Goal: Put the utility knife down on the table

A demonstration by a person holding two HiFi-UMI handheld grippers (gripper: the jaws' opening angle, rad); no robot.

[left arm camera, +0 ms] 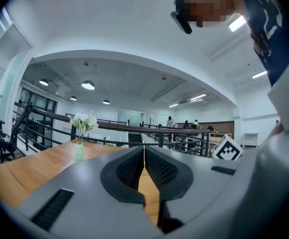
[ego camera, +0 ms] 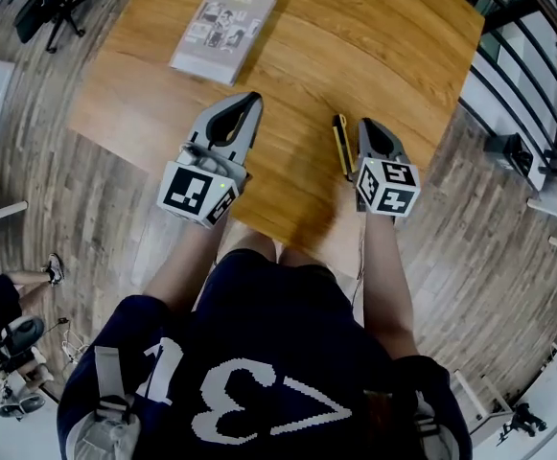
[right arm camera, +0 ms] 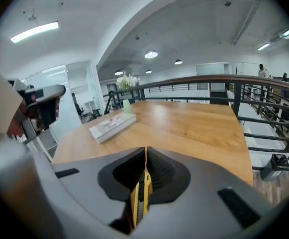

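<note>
Wood-plank floor (ego camera: 29, 171) is open off the left edge of the rectangular wooden table (ego camera: 393, 56). A pale grey book with a picture cover (ego camera: 223, 25) lies far left, well clear of both grippers. The left gripper (ego camera: 251, 99) is clenched on nothing, with open tabletop ahead. The slim yellow-and-black utility knife (ego camera: 340, 147) is edge-up, pinched in the right gripper (ego camera: 366, 123) low over the near-right top; contact with the wood is unclear. A black metal railing (ego camera: 537, 36) runs close past the right corner.

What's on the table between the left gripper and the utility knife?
Nothing. In the head view, only bare wooden table lies between the left gripper and the utility knife.
</note>
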